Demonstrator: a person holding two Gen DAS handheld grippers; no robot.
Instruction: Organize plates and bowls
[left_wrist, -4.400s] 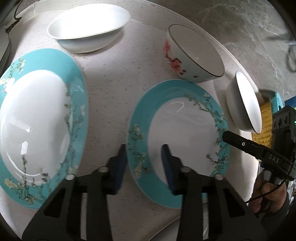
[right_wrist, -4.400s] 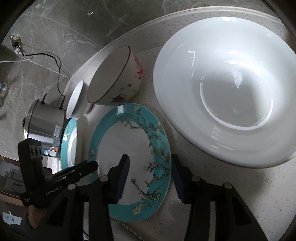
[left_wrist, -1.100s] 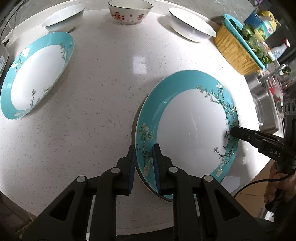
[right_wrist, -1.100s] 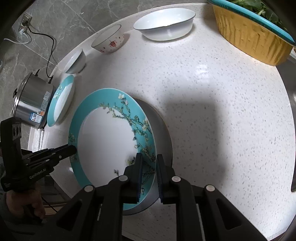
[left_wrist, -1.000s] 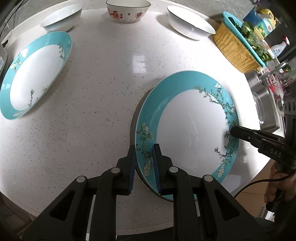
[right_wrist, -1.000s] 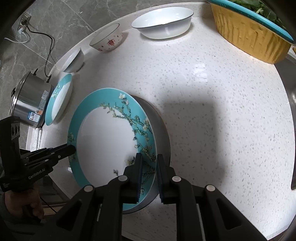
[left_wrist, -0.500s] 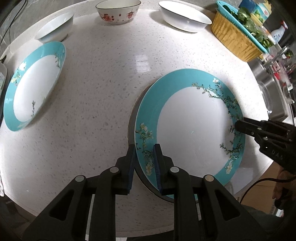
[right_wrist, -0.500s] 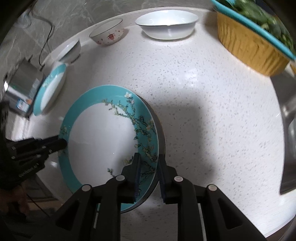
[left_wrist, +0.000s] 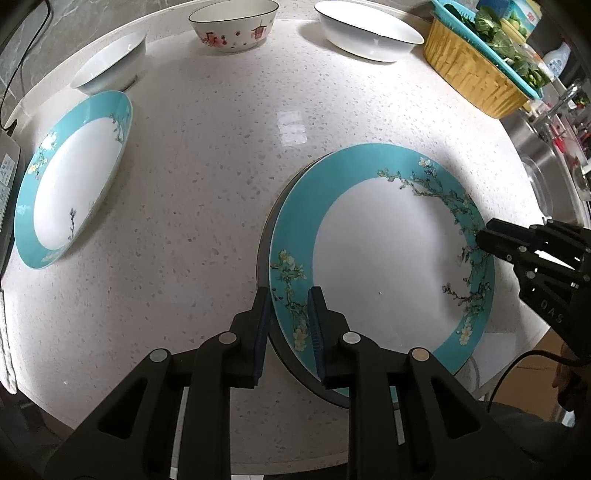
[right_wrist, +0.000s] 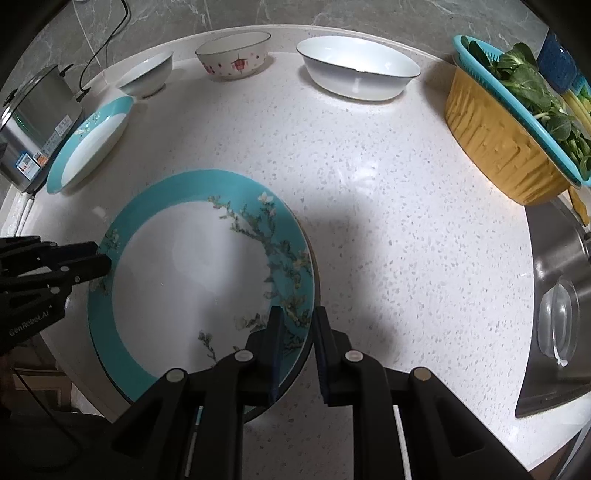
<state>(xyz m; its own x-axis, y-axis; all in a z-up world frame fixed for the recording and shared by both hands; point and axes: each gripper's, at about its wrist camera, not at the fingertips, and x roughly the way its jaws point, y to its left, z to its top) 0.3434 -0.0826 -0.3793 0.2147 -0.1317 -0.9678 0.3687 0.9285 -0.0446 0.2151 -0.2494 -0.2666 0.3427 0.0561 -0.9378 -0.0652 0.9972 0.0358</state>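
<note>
The floral plate (left_wrist: 384, 258) sits near the front edge of the round speckled desk (left_wrist: 207, 177), its near rim cut off behind both grippers and the underside hidden, so whether it rests flat cannot be told. The left gripper (left_wrist: 286, 325) stands narrow, its blue pads clamped on the plate's left rim; the right gripper (right_wrist: 297, 339) is likewise narrow, gripping the opposite rim. A second floral plate (left_wrist: 70, 181) lies at the desk's left edge, with three bowls along the far edge. "GenRobot.AI" reads on the left gripper's body, "DAS" on the right one's; the labels on the steel cooker (right_wrist: 37, 122) are too small to read.
</note>
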